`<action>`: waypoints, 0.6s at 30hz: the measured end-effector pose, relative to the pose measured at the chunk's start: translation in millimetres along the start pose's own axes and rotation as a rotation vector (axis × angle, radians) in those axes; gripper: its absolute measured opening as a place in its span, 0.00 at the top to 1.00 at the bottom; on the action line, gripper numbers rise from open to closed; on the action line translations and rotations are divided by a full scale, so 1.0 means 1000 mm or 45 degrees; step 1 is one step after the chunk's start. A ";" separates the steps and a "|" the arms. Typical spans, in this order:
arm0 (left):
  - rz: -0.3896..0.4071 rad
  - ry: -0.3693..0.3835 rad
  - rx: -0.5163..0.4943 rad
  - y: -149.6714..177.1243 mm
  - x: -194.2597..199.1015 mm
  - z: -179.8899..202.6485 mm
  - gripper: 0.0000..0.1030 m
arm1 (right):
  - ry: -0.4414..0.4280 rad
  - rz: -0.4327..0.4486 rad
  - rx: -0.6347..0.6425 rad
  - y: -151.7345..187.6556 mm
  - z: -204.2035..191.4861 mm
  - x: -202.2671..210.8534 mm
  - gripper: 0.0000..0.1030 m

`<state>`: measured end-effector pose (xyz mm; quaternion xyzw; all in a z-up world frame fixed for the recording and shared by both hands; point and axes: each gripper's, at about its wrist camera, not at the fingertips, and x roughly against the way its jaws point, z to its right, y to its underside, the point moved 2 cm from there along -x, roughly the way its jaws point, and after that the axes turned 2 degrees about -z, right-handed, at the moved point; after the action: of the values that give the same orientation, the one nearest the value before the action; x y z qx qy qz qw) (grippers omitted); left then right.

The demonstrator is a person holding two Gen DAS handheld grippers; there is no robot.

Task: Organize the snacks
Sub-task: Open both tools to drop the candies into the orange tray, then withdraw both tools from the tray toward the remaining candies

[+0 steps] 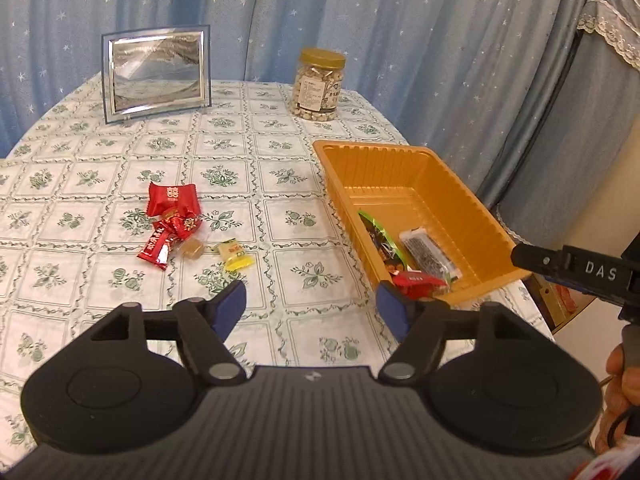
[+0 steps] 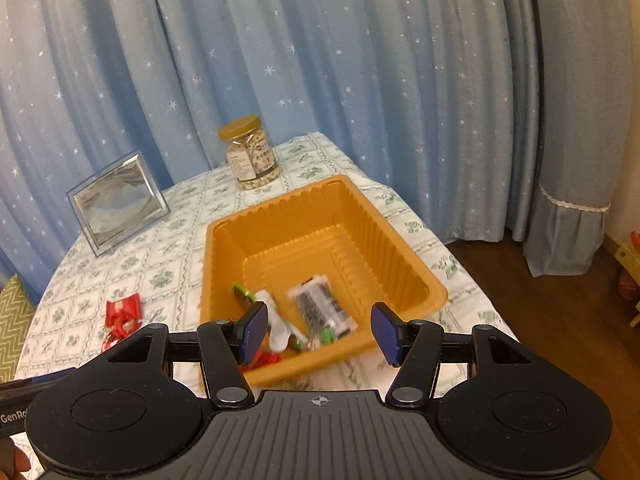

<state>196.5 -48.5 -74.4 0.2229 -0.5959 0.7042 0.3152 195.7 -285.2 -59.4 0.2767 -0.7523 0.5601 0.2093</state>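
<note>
Left gripper (image 1: 311,304): jaws apart, empty. Right gripper (image 2: 320,330): jaws apart, empty, over the orange tray (image 2: 224,240). Red candies (image 1: 172,222) lie on the tablecloth (image 1: 280,184), at 9 o'clock from the tray.

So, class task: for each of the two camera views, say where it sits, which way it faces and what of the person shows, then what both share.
Left wrist: on the left hand-held gripper, facing across the table at loose candies; open fingers and the person's right hand show.
Right wrist: on the right hand-held gripper, looking down into the orange tray; open fingers show.
Shared: tray, nut jar, picture frame.
</note>
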 end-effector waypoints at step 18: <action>0.032 -0.036 -0.021 0.028 0.074 -0.023 0.16 | -0.034 -0.021 0.119 0.042 -0.060 0.058 0.42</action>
<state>126.3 -15.6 -47.3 0.2228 -0.6088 0.6999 0.2997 124.3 -229.1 -36.4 0.2999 -0.7256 0.5892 0.1907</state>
